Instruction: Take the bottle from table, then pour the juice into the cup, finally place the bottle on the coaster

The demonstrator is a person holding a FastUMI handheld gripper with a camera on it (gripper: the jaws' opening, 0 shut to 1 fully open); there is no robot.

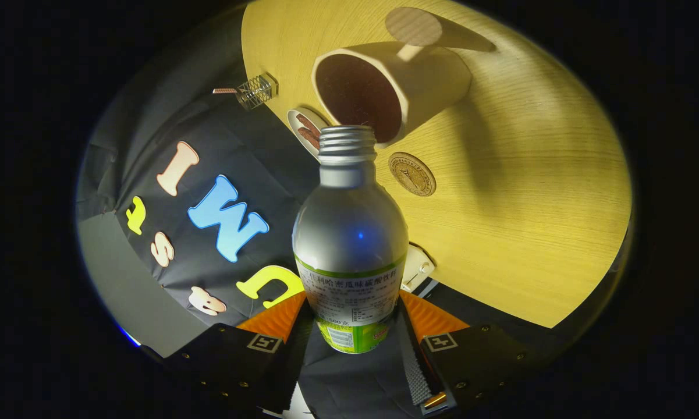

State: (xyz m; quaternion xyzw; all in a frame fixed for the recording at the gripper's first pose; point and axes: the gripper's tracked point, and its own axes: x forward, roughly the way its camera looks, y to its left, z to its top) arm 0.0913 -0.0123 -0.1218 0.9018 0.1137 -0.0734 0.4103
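The bottle point(349, 233) is held clenched between the two fingers of the tongs point(352, 334), gripped low on its labelled part, so the pick-up from the counter point(529, 203) is taken as done. The whole scene is seen rolled over, which suggests the bottle is tipped for the pour. Its threaded neck is uncapped and sits just in front of the open mouth of the cup point(384, 90), overlapping the cup's near rim; whether the two touch cannot be told.

No stream of juice is made out, and the dark inside of the cup gives no level, so the pour is judged as starting or in progress, possibly not yet flowing. Placing the bottle is still left. A round wooden disc point(413, 26) beyond the cup is probably the coaster; a small round medallion point(412, 173) lies just beside the bottle neck.

The bottle's base is hidden between the fingers. A small dish point(305, 131) at the counter edge is partly covered by the neck. A wire object point(256, 91) nearby is too small to identify.
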